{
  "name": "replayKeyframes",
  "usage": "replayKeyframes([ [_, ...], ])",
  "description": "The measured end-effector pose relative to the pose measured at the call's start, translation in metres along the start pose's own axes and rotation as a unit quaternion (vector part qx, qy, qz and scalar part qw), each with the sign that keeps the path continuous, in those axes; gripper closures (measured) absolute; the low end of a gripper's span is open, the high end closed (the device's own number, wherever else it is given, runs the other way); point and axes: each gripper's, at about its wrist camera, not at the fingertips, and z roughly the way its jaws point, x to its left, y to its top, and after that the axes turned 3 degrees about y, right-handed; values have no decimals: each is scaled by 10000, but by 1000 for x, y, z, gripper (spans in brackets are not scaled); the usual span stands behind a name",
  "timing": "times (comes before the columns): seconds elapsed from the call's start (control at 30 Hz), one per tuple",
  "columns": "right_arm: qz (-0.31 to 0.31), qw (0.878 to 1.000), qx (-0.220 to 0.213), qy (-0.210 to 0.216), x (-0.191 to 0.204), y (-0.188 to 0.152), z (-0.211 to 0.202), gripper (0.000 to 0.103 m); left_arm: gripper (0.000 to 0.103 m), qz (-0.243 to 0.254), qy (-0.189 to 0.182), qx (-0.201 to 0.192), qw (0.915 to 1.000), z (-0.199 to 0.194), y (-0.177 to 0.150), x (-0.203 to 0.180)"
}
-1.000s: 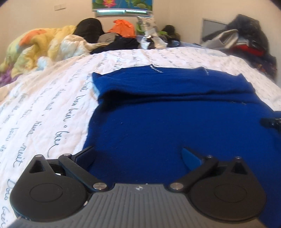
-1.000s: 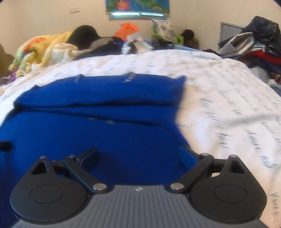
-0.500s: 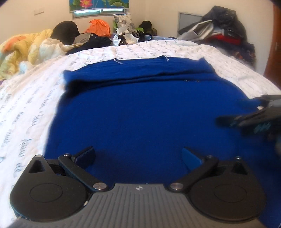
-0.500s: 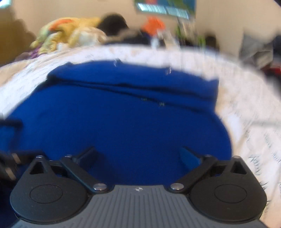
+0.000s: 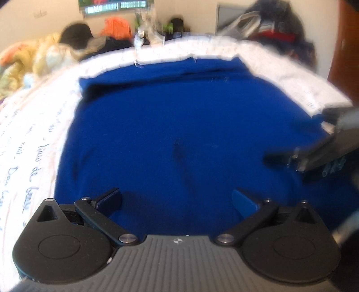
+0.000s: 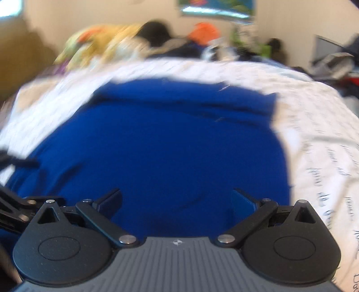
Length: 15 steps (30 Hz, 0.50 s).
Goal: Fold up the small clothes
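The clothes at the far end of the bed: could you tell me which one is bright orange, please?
It is the orange garment below the wall picture, right of the black item; the others are yellow, dark or grey.

Script-printed white bedspread (image 5: 33,143), heaped clothes (image 5: 273,29) at two o'clock, cream wall (image 6: 89,13) with floral picture (image 6: 217,7) at twelve.

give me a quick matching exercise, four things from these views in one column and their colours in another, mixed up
Things:
1. garment
2. sheet
3. bag
4. blanket

Colours:
A. orange
B. white with dark script
C. blue
D. yellow

Pairs: 1-C, 2-B, 3-A, 4-D
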Motion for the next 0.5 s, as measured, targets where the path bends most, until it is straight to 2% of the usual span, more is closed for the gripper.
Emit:
replayKeyframes([
  [0.03,-17,9995,-303,56,0,-14,-7,0,0,-5,-49,-24,10000,-6,-7,4],
  [0.1,-114,9986,-475,222,-8,-35,-23,0,0,-25,-61,10,10000,-16,-17,14],
  [0.23,106,9998,-147,10,-26,-46,-49,0,0,-92,-3,209,9997,-33,-25,20],
  [0.33,639,9979,139,22,-19,-33,-65,0,1,52,-103,296,9995,-40,-19,12],
  [0.43,586,9961,-105,657,3,-25,-76,0,0,456,-95,56,9989,-45,-20,-5],
  [0.5,271,9956,-19,895,24,-23,-71,0,0,629,-73,168,9979,-40,-21,-10],
])
